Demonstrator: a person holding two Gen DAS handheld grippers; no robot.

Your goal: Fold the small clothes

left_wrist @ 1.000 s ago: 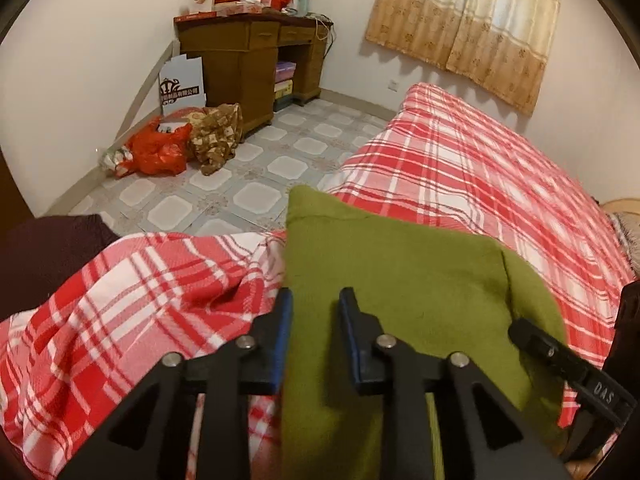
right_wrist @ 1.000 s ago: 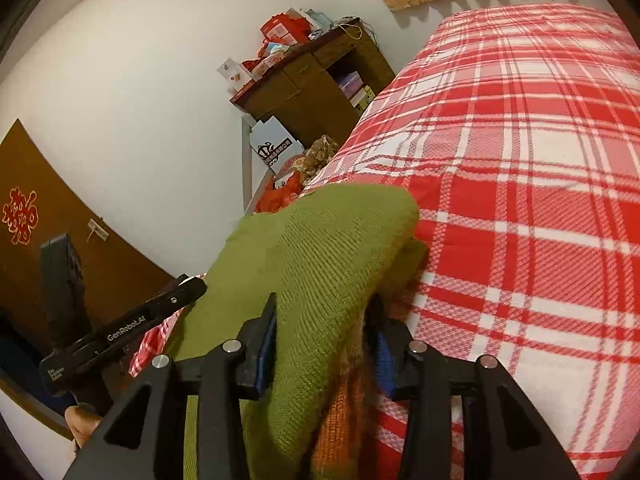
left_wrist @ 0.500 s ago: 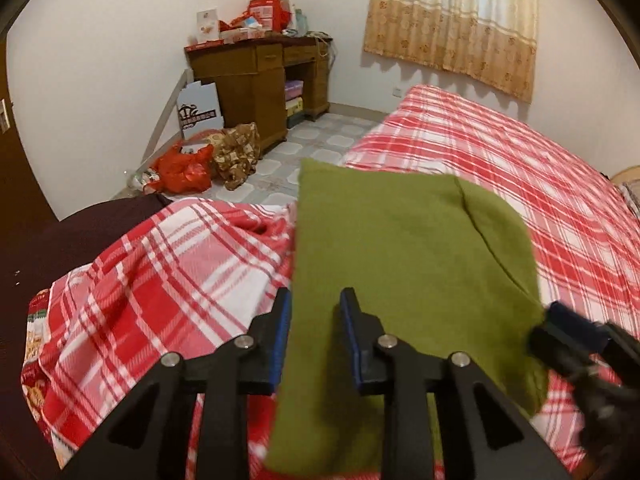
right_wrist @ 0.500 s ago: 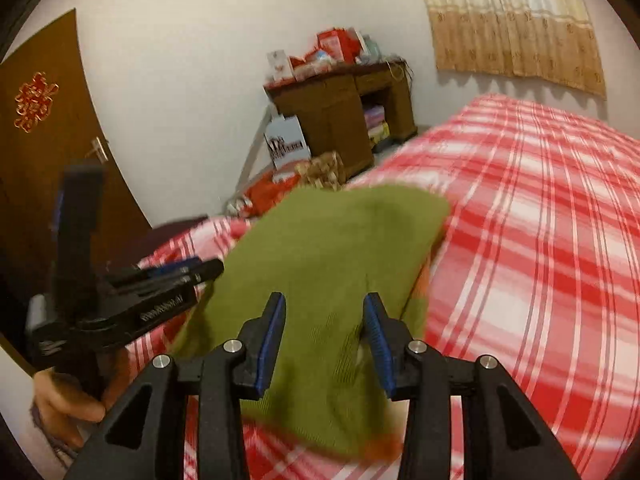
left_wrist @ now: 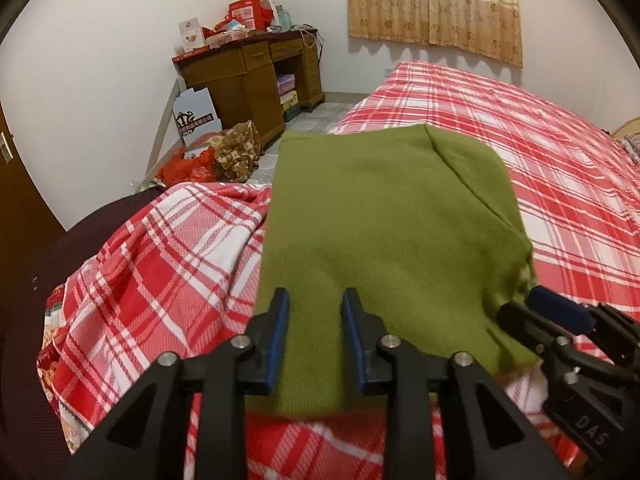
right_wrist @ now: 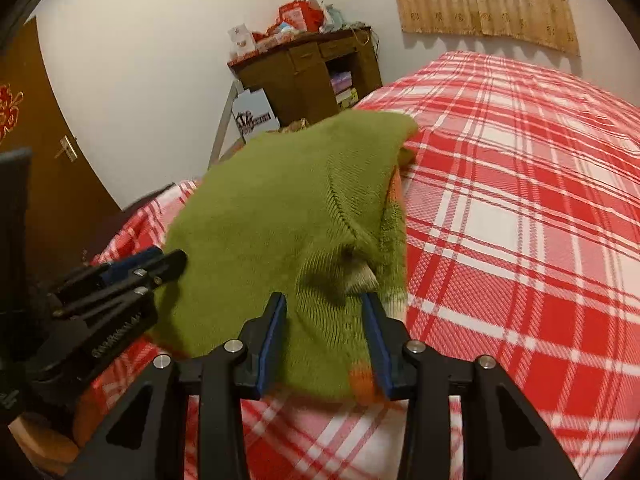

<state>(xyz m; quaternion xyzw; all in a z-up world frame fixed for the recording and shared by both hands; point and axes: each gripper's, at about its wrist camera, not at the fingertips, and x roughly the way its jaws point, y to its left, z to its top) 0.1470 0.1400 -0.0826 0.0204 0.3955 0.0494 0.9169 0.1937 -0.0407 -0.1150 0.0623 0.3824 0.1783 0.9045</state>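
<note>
A folded green knitted garment (left_wrist: 384,216) lies on the red plaid bed sheet (left_wrist: 560,168), near the bed's left corner. My left gripper (left_wrist: 314,320) stands over the garment's near edge; its jaws are opening, the cloth lies between them and the pads are clear of it. At the garment's right corner sits my right gripper (left_wrist: 536,312). In the right wrist view, my right gripper (right_wrist: 324,320) is shut on a bunched, puckered fold of the garment (right_wrist: 280,208), which has an orange trim (right_wrist: 362,384). My left gripper (right_wrist: 168,260) shows at the left.
A cluttered wooden desk (left_wrist: 248,76) stands in the far corner, with a cardboard box (left_wrist: 196,116), a red bag (left_wrist: 188,168) and a brown bundle on the tiled floor beside it. A curtain (left_wrist: 436,4) hangs behind. A brown door (right_wrist: 52,152) is at the left.
Both grippers carried the garment across and laid it flatter on the sheet. The gap between the left jaws has widened. The right jaws keep their gap on the fold.
</note>
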